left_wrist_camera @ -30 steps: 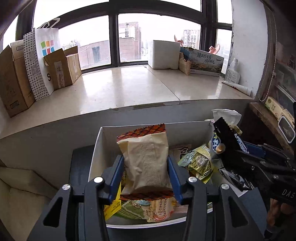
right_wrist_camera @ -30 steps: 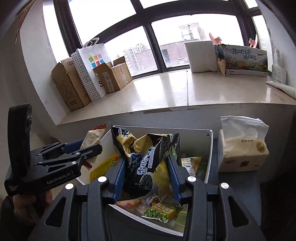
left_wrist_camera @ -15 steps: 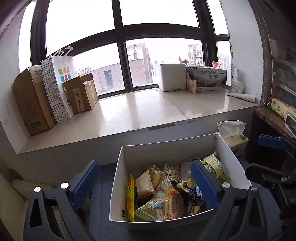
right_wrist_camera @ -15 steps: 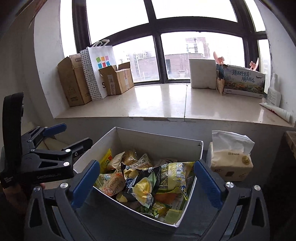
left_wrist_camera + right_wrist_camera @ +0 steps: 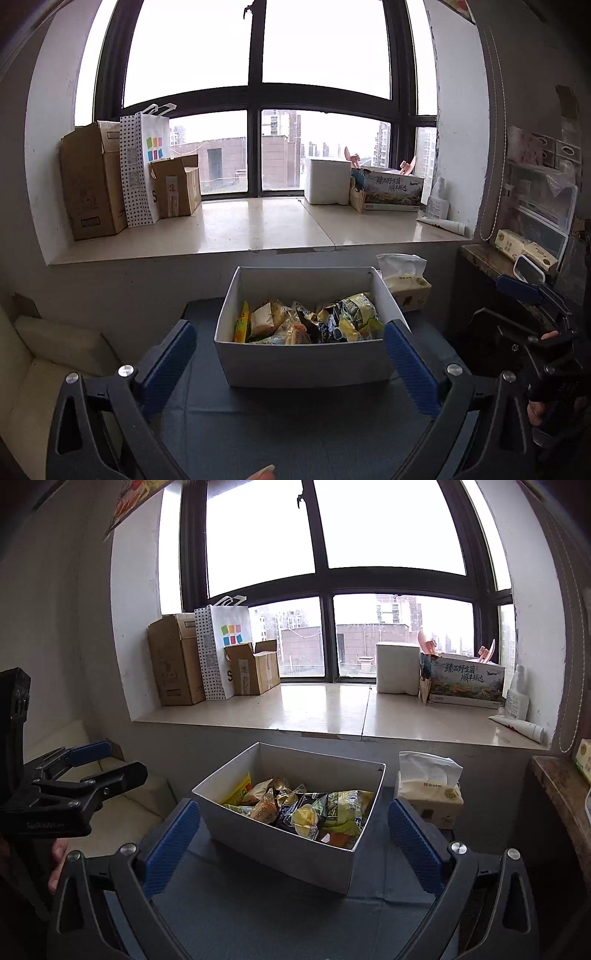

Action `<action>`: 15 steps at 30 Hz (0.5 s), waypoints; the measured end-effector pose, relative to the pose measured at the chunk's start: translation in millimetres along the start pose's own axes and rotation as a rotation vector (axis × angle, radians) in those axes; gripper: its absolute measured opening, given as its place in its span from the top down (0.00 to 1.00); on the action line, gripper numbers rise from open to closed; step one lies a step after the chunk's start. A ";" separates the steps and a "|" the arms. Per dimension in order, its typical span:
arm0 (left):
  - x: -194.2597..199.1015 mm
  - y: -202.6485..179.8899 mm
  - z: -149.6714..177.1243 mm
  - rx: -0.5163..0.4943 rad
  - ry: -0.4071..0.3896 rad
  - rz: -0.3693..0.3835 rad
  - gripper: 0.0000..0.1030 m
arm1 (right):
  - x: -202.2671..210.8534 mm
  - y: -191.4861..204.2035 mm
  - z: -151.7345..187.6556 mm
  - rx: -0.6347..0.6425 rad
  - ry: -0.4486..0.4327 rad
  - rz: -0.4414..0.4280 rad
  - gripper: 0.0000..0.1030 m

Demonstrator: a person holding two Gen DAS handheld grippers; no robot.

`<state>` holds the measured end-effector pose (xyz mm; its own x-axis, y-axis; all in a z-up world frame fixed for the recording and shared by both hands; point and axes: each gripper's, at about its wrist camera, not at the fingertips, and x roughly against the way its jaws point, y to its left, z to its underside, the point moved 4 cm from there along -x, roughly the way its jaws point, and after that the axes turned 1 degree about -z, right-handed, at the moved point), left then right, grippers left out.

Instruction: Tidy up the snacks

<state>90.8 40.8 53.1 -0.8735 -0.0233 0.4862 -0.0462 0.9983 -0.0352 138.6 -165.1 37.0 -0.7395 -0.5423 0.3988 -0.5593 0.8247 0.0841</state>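
A white cardboard box (image 5: 303, 363) stands on a dark grey cloth and holds several snack packets (image 5: 306, 325). It also shows in the right wrist view (image 5: 280, 853), with the snack packets (image 5: 303, 808) inside. My left gripper (image 5: 290, 345) is open and empty, held back in front of the box. My right gripper (image 5: 291, 825) is open and empty too, in front of the box and angled from its right. The left gripper appears at the left edge of the right wrist view (image 5: 92, 764), jaws apart.
A tissue pack (image 5: 430, 790) stands right of the box. Behind is a wide stone window sill (image 5: 258, 225) with cardboard boxes (image 5: 92, 184), a paper bag (image 5: 144, 166) and a white box (image 5: 327, 181). A cream cushion (image 5: 48, 354) lies to the left. A brown shelf (image 5: 491, 258) is at right.
A second ago each gripper was shut on a snack packet over the box. Both have opened, the packets lie in the box, and both grippers have drawn back and up.
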 end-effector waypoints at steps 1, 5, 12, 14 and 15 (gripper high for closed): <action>6.5 -1.9 5.5 0.007 0.018 0.013 0.00 | 10.1 3.8 2.5 -0.001 -0.016 0.000 0.00; 31.3 -6.7 28.5 0.041 0.042 -0.007 0.00 | 32.8 20.1 18.2 0.004 0.038 0.006 0.00; 46.6 -15.3 73.7 0.049 0.109 -0.018 0.00 | 59.7 22.1 64.4 -0.040 0.068 0.052 0.00; 48.2 -18.7 75.8 0.038 0.113 -0.026 0.00 | 60.2 21.1 64.4 -0.046 0.075 0.053 0.00; 49.3 -19.4 75.2 0.043 0.107 -0.019 0.00 | 60.9 20.9 62.9 -0.050 0.065 0.040 0.00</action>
<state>12.2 16.3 12.1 -0.8154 -0.0344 0.5779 -0.0855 0.9944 -0.0616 58.3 -191.0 5.6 -0.7339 -0.4987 0.4612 -0.5096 0.8531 0.1117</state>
